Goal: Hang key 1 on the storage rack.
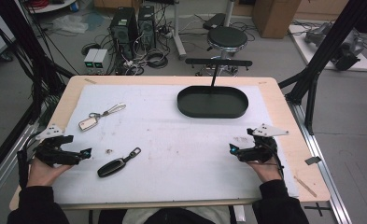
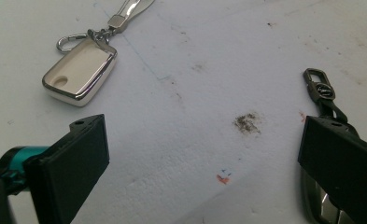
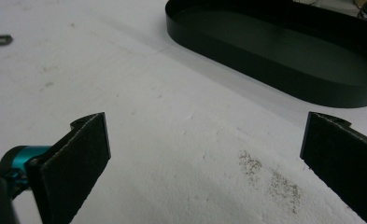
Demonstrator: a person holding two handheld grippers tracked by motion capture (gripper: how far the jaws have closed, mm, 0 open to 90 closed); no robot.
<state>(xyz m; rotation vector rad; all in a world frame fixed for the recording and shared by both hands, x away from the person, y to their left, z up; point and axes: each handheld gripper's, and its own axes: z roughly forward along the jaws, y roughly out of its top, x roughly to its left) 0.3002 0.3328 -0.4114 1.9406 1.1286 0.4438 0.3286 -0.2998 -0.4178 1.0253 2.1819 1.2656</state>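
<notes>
item 1: left gripper (image 1: 87, 152), low at the left edge of the mat (image 1: 172, 154), jaws spread wide, nothing between them, pointing inward toward the black fob.

item 2: right gripper (image 1: 234, 148), low at the right side of the mat, jaws spread wide and empty, aimed across bare mat toward the tray.

item 3: black fob (image 1: 111, 167), flat on the mat near the front, just beside the left gripper; strap and clip (image 1: 133, 153) trail off toward the middle. in the left gripper view its body sits partly behind the right-hand jaw.

item 4: silver fob (image 1: 88, 123), flat on the mat further back on the left, ring and clasp (image 1: 113, 110) attached; well apart from the black fob.

item 5: tray (image 1: 212, 113), black oval, empty, at the back of the mat right of centre.

handling note (judgement): the step looks like a pick of the black fob for the tray. swing the left jaws so the body lies squarely between them, straddle the narrow sides, come down to the mat, close on the body rather than the strap, which would let it dangle.
</notes>
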